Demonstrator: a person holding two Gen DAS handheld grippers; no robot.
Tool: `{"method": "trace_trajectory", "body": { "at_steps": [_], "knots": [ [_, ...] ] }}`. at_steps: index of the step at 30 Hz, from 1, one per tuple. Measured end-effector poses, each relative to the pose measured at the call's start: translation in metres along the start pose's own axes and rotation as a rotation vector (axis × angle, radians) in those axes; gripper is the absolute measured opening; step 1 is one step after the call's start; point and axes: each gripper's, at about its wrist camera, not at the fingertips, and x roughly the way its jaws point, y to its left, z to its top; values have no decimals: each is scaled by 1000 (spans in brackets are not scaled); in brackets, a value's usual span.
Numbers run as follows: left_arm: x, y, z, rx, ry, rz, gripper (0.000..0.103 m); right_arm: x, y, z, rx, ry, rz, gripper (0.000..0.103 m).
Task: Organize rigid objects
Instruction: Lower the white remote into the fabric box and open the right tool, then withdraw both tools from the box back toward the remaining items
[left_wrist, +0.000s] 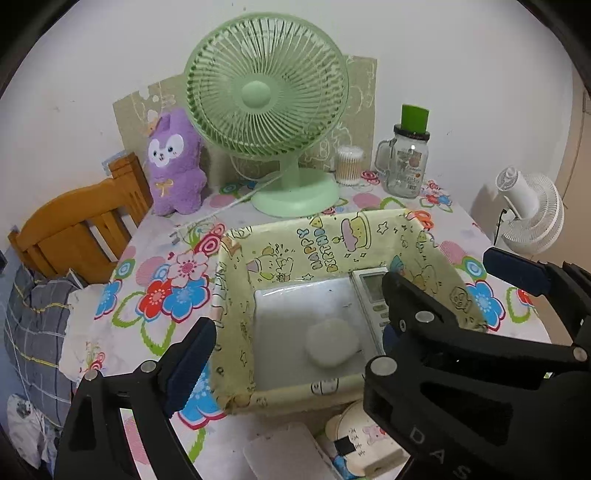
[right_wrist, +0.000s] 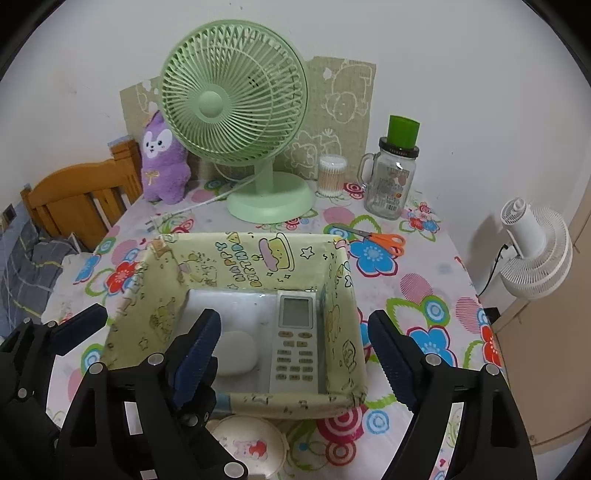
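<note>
Both the left gripper (left_wrist: 295, 362) and the right gripper (right_wrist: 295, 354) hang spread and empty above the fabric box (right_wrist: 334, 400) — a remote control (right_wrist: 295, 339) and a white case (right_wrist: 236, 352) lie inside. This appears to be the step between placements; next, pick another loose item — likely the scissors (right_wrist: 373, 240).

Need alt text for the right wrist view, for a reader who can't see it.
A yellow fabric bin on a floral table holds a remote and a white case, with the open, empty right claw above its near edge. Behind stand a green fan, a jar and scissors.
</note>
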Motion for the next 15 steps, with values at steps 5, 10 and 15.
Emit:
{"method": "trace_trajectory", "body": {
  "at_steps": [5, 10, 15],
  "knots": [
    [-17, -2, -3, 6, -18, 6, 93, -19, 1, -5, 0, -25, 4, 85],
    [-36, -5, -8, 16, -45, 18, 95, -40, 1, -10, -2, -48, 8, 86],
    [-54, -7, -14, -2, -61, 13, 97, -62, 1, -17, -10, -73, 9, 86]
  ]
}}
